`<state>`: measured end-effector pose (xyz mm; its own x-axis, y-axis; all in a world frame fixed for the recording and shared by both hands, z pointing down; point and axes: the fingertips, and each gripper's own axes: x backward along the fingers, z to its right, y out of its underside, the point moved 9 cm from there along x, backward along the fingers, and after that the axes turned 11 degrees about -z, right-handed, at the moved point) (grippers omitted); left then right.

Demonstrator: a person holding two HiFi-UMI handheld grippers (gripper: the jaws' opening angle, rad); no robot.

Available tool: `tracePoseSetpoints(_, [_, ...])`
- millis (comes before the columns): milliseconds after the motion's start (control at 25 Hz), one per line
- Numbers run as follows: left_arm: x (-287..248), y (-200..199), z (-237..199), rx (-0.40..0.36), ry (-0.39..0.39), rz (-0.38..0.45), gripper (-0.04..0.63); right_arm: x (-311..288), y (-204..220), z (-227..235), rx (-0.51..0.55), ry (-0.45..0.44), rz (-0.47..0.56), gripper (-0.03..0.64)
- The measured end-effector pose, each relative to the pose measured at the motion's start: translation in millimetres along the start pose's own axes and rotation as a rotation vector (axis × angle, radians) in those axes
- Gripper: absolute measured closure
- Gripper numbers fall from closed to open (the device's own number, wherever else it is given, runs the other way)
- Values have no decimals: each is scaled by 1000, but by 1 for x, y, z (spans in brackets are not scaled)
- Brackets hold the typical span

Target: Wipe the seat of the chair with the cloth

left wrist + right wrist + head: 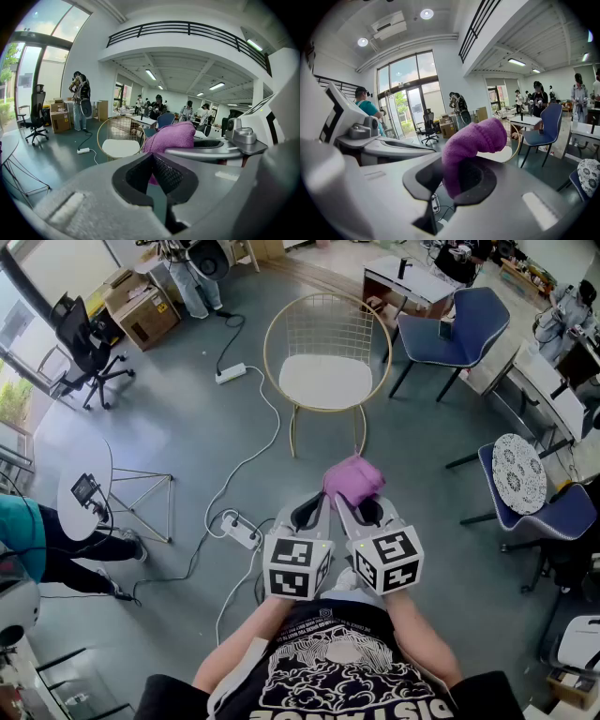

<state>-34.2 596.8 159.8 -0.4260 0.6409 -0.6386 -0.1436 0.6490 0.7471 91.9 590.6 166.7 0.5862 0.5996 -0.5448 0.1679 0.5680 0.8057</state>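
Grey office floor [187,427] is spreading out under the person, with a white cable running across it between a power strip [231,373] near the top and another power strip [241,529] close to the person's feet. A gold wire chair [328,343] is standing ahead of the person, well apart from both tools, and its white seat [326,381] is lying bare.

The person is holding both tools side by side at waist height, their marker cubes nearly touching. The right tongs [361,505] are clenching a purple cloth [353,479]. In the right gripper view the fabric is sitting pinched between the dark pads, rising up and folding over toward the chair. The left tongs [314,505] are pressed together at their tips. In the left gripper view nothing is showing gripped between them, and the purple bundle is bulging just beyond, on the neighbouring tool.

A blue chair [459,329] is standing to the right of the wire chair. A black office chair [86,343] and a cardboard box [145,310] are sitting at the upper left. A small round white table [84,488] on a wire base is standing to the left.
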Motion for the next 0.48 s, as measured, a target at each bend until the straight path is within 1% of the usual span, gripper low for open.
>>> tracePoseSetpoints(200, [-14,-2,9,27,-9,-3,598,4,5,18,-21,-21,6,557])
tracePoseSetpoints(480, [-26,-12,8,73,-61,20,598,5,11,45,-34,-55,4,555])
